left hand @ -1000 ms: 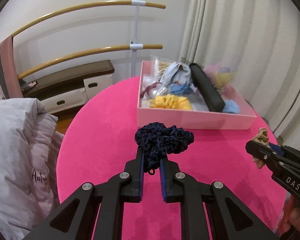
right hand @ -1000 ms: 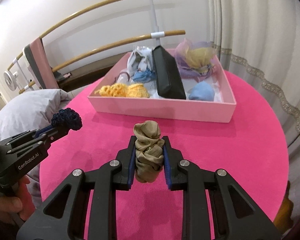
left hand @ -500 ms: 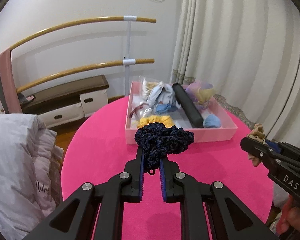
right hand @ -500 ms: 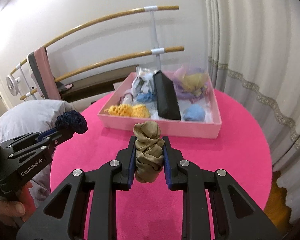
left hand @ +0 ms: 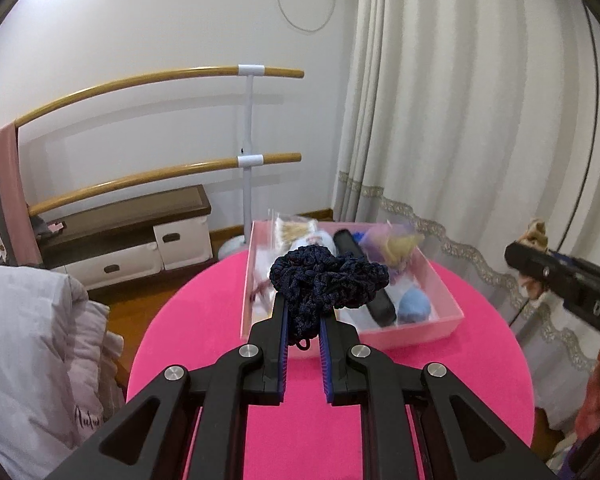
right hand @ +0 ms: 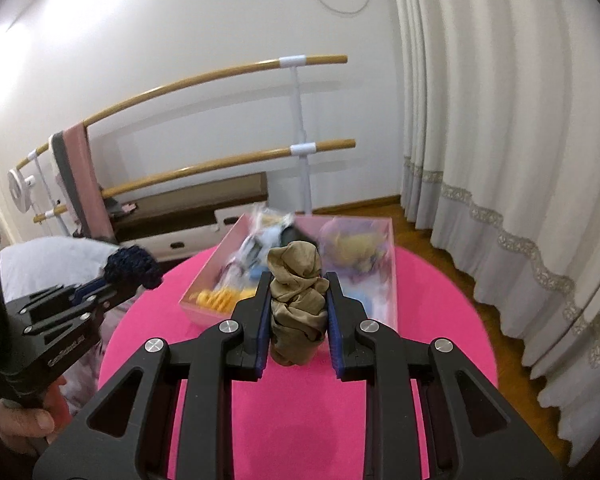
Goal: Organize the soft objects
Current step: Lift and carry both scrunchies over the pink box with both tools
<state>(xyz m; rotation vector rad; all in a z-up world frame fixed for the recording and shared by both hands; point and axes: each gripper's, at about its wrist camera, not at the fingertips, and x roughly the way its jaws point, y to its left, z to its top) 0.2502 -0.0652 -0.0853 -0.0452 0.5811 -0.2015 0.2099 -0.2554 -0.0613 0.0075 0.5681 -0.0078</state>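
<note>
My left gripper [left hand: 303, 322] is shut on a dark navy knitted scrunchie [left hand: 326, 282] and holds it high above the round pink table [left hand: 204, 320]. My right gripper [right hand: 298, 304] is shut on a bunched tan stocking [right hand: 298, 292], also held well above the table. A pink box [left hand: 440, 322] at the table's far side holds several soft items: a black case, a blue pad, yellow and purple fabric. The box also shows in the right wrist view [right hand: 392, 280], partly hidden by the stocking. Each gripper shows in the other's view: the left [right hand: 116, 280], the right [left hand: 516, 256].
A white padded jacket [left hand: 28, 352] lies left of the table. Wooden ballet bars [left hand: 160, 80] and a low bench with drawers [left hand: 128, 236] stand at the wall. White curtains [left hand: 460, 120] hang at the right. The table edge drops to a wooden floor [right hand: 420, 208].
Both grippers have risen and drawn back from the pink box, each still holding its item. The box now looks smaller and lower in both views.
</note>
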